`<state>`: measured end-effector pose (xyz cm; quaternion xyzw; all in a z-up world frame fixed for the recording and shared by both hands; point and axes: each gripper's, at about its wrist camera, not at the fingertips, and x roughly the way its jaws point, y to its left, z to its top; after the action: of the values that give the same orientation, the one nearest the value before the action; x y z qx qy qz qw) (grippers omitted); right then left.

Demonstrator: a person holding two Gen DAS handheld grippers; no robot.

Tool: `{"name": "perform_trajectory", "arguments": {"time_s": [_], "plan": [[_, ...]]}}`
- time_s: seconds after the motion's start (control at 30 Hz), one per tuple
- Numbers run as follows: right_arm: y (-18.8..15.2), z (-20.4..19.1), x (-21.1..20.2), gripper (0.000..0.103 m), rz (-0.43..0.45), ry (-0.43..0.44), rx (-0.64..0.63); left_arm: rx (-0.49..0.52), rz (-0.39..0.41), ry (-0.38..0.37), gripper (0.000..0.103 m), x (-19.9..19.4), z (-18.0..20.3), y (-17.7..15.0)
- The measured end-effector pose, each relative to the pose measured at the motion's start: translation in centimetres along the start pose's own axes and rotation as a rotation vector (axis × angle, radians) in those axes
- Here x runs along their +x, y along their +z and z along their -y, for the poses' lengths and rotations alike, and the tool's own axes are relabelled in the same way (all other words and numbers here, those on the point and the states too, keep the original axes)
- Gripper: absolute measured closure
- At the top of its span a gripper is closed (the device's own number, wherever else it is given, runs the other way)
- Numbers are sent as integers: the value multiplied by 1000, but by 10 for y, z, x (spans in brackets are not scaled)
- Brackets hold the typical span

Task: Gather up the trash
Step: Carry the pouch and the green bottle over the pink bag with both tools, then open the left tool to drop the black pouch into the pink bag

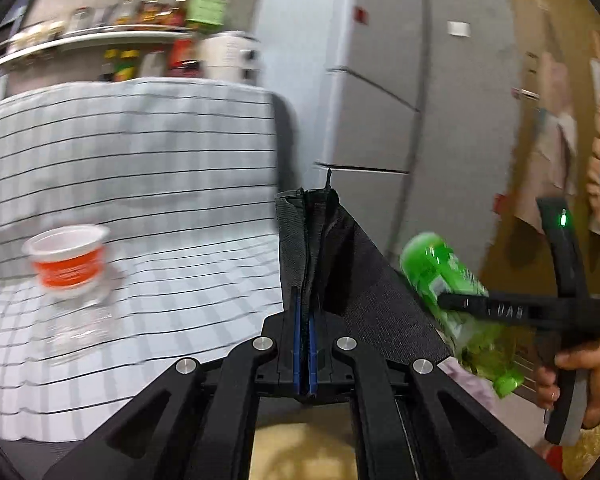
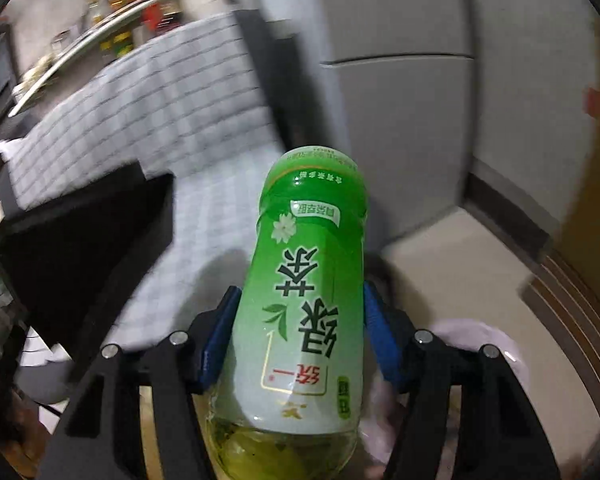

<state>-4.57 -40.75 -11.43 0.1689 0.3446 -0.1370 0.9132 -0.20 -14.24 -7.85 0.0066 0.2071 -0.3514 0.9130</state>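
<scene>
While both views are pretty blurry, here goes:
left gripper (image 1: 305, 312): clamped tight on the black bag (image 1: 340, 248)
right gripper (image 2: 300, 336): gripping the green tea bottle (image 2: 304, 292), held right beside the bag
red cup (image 1: 68, 258): sitting on the checked cloth (image 1: 160, 160)

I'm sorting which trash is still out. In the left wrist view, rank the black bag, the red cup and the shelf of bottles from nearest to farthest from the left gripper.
1. Black bag: clamped in the left gripper.
2. Red cup: left, on the checked cloth.
3. Shelf of bottles: top left, behind the cloth.
</scene>
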Motion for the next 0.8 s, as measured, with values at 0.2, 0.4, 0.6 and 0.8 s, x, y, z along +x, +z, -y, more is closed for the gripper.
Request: {"name": "perform_trajectory", "arguments": {"time_s": [0.2,0.4,0.6,0.8], "plan": [[-23,75,-28,42,33,-98,147,86,-45,-179,100,26,65,10],[-14,117,-59,42,154,-171,222,146,-161,-323,100,68,121,-4],[-15,151,-74,42,204,-220,247,219,-274,-451,94,114,177,-32],[-27,164,-66,42,168,-228,261,311,-367,-409,64,147,204,-64]]}}
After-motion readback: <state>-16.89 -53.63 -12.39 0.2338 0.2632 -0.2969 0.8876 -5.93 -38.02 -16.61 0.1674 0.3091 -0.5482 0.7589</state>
